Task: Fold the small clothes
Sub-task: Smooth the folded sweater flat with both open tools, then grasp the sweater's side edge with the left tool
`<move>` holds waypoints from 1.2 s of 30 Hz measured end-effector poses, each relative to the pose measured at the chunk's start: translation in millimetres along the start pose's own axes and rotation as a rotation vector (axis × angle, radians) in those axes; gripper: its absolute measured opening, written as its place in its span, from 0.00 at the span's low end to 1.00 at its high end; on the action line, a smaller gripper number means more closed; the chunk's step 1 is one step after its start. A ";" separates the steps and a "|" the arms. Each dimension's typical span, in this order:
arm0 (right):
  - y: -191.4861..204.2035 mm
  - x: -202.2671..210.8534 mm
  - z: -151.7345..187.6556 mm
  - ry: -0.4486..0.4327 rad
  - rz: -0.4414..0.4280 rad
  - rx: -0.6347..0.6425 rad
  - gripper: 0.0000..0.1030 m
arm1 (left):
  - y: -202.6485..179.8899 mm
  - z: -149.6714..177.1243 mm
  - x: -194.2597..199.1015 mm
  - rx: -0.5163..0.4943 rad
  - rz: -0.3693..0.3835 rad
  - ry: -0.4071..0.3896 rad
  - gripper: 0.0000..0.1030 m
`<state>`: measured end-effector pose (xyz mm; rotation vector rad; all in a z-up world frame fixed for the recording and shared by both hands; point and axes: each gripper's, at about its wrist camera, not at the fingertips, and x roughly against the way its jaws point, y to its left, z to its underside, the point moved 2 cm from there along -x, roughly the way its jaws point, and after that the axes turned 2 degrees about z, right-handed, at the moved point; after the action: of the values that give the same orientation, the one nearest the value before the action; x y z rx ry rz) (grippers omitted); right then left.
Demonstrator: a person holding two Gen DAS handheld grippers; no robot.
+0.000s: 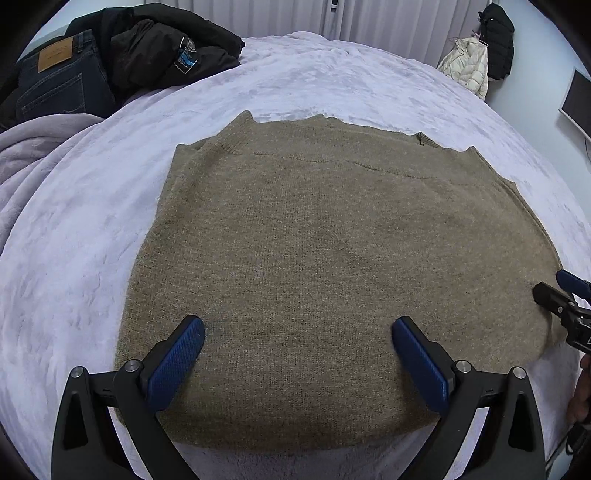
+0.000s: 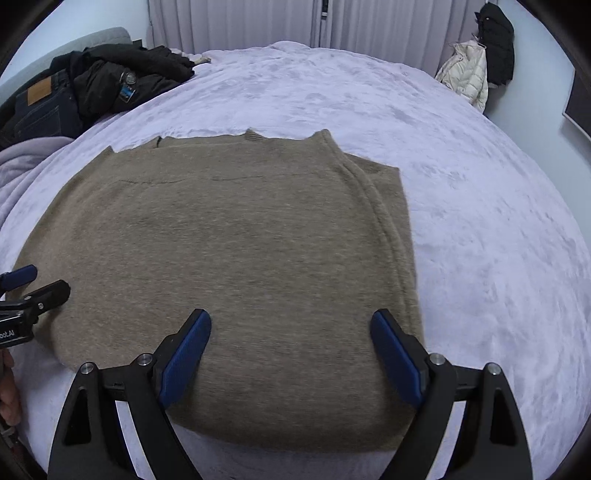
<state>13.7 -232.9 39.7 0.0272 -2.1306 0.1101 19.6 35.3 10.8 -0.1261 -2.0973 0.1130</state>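
Note:
A tan knit sweater (image 1: 325, 251) lies folded flat on the lavender bed cover (image 1: 74, 236), its collar at the far edge. My left gripper (image 1: 297, 328) is open, its blue pads hovering over the sweater's near left part. My right gripper (image 2: 291, 321) is open too, over the near right part of the sweater (image 2: 236, 251), with folded layers showing along its right edge. Each gripper shows at the edge of the other's view: the right one (image 1: 557, 288) in the left wrist view, the left one (image 2: 40, 284) in the right wrist view. Neither holds anything.
Dark jeans (image 1: 55, 85) and a black jacket (image 1: 159, 48) are piled at the far left of the bed, with a bunched grey blanket (image 1: 33, 158) beside them. Coats (image 1: 480, 55) hang at the back right, near a monitor (image 1: 578, 103). Curtains (image 2: 240, 22) are behind the bed (image 2: 498, 258).

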 end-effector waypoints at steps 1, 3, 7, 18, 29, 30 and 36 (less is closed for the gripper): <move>-4.4 1.4 1.5 0.001 0.011 -0.006 0.88 | 0.7 -0.1 0.4 0.001 -0.001 0.002 0.99; -8.1 5.3 2.7 0.015 0.014 -0.024 0.88 | 1.1 -1.6 4.4 0.013 -0.008 0.011 0.99; 4.0 22.6 -13.4 -0.038 0.038 -0.009 0.88 | -2.4 -31.8 14.1 0.040 -0.004 -0.028 0.99; 61.9 -73.6 -89.7 0.145 0.017 0.116 0.90 | -12.1 -99.1 -70.7 0.045 -0.105 0.122 0.99; -7.1 -63.9 -85.4 0.098 0.061 -0.064 0.91 | 32.8 -83.9 -21.1 0.086 0.001 0.041 0.99; -0.9 -52.3 -83.8 0.078 0.098 -0.053 0.91 | 40.1 -79.3 -7.8 0.088 0.016 0.008 0.99; 34.9 3.3 -55.9 -0.065 0.072 0.001 0.91 | 122.3 -45.3 -9.0 0.255 0.167 0.099 0.99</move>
<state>56.9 -193.0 69.8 -0.0459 -2.1971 0.1547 68.6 156.4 9.8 -0.1487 -1.9528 0.4638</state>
